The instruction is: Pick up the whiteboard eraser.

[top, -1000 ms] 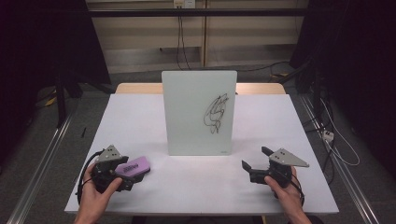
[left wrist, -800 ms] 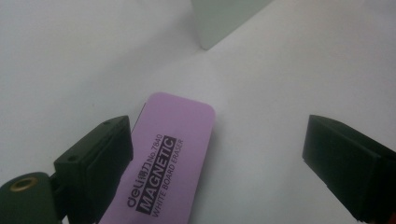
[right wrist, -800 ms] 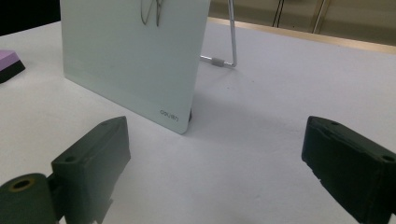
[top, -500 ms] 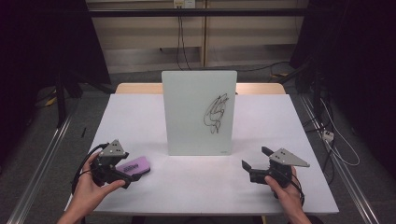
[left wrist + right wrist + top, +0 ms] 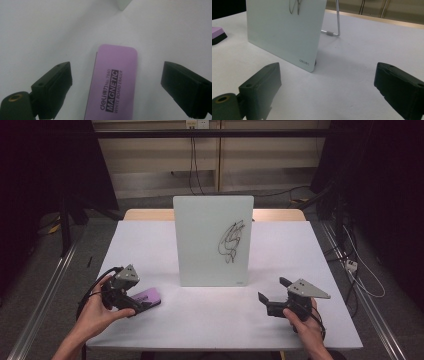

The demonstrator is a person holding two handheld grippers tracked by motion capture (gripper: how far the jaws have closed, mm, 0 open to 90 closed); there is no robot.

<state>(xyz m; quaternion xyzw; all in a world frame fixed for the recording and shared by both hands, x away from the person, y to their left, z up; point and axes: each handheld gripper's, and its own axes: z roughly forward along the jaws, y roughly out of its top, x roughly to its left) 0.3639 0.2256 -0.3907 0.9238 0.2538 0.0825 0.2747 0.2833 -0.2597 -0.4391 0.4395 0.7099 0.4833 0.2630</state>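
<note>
Standing upright at the middle of the white, matte counter (image 5: 210, 320), the pale glass whiteboard with rounded corners (image 5: 212, 240) carries a black scribble (image 5: 231, 240) on its right half. At the near left lies the flat purple magnetic whiteboard eraser with a black underside (image 5: 146, 298), with the left hand-held gripper (image 5: 136, 304) right over its near end, held by the left hand (image 5: 97, 307). At the near right the right hand-held gripper (image 5: 267, 295) sits well apart from the board, its jaws spread; bare counter lies between the two grippers and along the near edge.

From the left gripper view, the eraser (image 5: 113, 82) is a smooth rounded rectangle printed "MAGNETIC WHITE BOARD ERASER". The left hand-held gripper (image 5: 115, 85) is open, its blocky black jaws flanking the eraser with white counter showing on both sides, touching neither.

From the right gripper view, the whiteboard (image 5: 284, 30) leans on a thin bent metal wire stand (image 5: 337, 22) behind it. The right hand-held gripper (image 5: 327, 82) gapes wide over empty counter, and the eraser's corner (image 5: 217, 33) shows far left.
</note>
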